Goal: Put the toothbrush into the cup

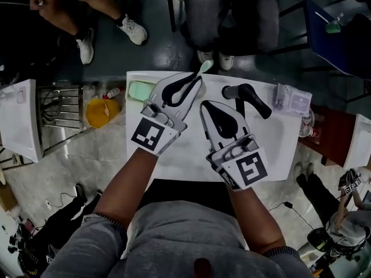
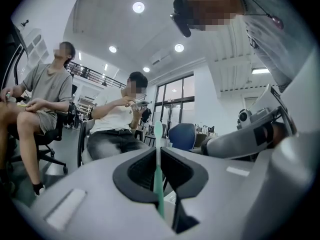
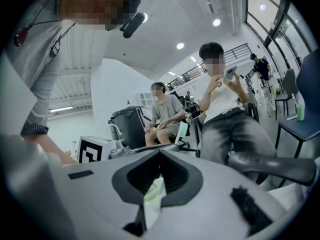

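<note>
A mint-green toothbrush point(image 1: 205, 67) sticks out past the tips of my left gripper point(image 1: 194, 81), which is shut on its handle over the far part of the white table point(image 1: 278, 155). In the left gripper view the toothbrush point(image 2: 158, 134) stands upright between the pressed jaws of the left gripper point(image 2: 159, 151). A pale green cup point(image 1: 139, 90) sits at the table's far left corner, just left of that gripper. My right gripper point(image 1: 212, 105) hovers beside it over the table's middle, its jaws shut on nothing. Through the right gripper point(image 3: 160, 153) a pale green shape point(image 3: 155, 193) shows below the tips.
A black handled appliance point(image 1: 248, 95) lies at the table's far right, with a clear packet point(image 1: 293, 102) beyond it. A yellow tub point(image 1: 102, 112) and a wire rack point(image 1: 61, 106) stand on the floor at left. Seated people's legs point(image 1: 226, 16) are close behind the far edge.
</note>
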